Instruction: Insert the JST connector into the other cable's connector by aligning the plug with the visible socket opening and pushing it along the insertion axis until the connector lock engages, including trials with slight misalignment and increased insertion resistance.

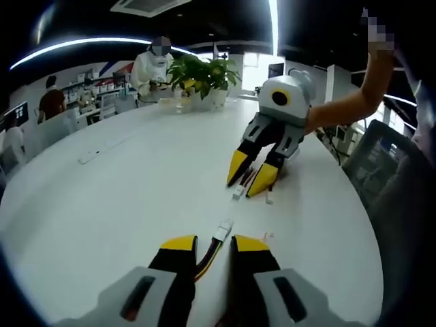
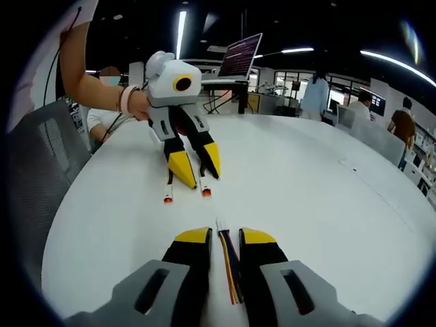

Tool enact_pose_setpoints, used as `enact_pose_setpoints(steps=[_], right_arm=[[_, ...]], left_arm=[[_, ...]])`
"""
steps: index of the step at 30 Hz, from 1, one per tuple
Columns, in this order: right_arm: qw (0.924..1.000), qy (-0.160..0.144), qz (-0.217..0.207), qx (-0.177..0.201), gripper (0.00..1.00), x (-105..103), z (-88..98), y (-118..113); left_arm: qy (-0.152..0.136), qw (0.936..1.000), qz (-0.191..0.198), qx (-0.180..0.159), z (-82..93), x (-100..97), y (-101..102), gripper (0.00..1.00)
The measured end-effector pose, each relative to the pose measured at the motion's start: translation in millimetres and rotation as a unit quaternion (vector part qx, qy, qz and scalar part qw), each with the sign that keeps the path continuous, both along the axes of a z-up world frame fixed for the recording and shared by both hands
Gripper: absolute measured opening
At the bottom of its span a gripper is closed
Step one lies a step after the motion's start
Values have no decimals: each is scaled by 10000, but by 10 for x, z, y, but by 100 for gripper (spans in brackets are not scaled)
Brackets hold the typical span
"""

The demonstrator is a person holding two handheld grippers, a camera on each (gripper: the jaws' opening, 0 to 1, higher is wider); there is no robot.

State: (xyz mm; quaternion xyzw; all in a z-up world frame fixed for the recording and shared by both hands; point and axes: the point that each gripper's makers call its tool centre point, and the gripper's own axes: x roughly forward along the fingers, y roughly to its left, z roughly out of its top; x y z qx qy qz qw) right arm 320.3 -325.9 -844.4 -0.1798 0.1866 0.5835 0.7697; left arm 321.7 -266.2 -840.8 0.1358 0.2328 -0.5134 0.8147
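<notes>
Presently, left gripper [image 1: 213, 244] is clamped on a wired JST connector [image 1: 223, 229], low centre frame; right gripper [image 2: 223, 236] likewise pinches its connector [image 2: 221, 225], both poised above the white bench [image 1: 136, 177].

A big round white counter [image 1: 136, 177] spreads out here, bright under a dark ceiling. A curved light strip [image 1: 82, 45] arcs overhead, and a straight light bar [image 2: 181, 27] runs the other way. At the far edge, a leafy plant [image 1: 203, 71] in a white pot. Behind it, a person [image 1: 151, 68] in white sits, shelves [image 1: 95, 92] off to the side. A grey mesh chair [image 2: 41, 163] hugs the rim. Across the room, a monitor [image 2: 240, 56] glows with text, and more people [image 2: 402, 126] stand at desks.
</notes>
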Motion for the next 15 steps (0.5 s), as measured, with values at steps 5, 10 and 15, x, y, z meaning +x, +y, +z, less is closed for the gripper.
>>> enact_pose_setpoints(steps=[5, 10, 15], right_arm=[[10000, -28, 33, 4, 8, -1, -4, 0], [10000, -64, 55, 5, 5, 6, -8, 13], [10000, -64, 21, 30, 5, 29, -9, 21]], left_arm=[[-178, 9997, -105, 88, 10, -13, -29, 12], [-240, 9994, -220, 79, 19, -35, -88, 9], [-206, 9995, -227, 24, 15, -24, -89, 9]])
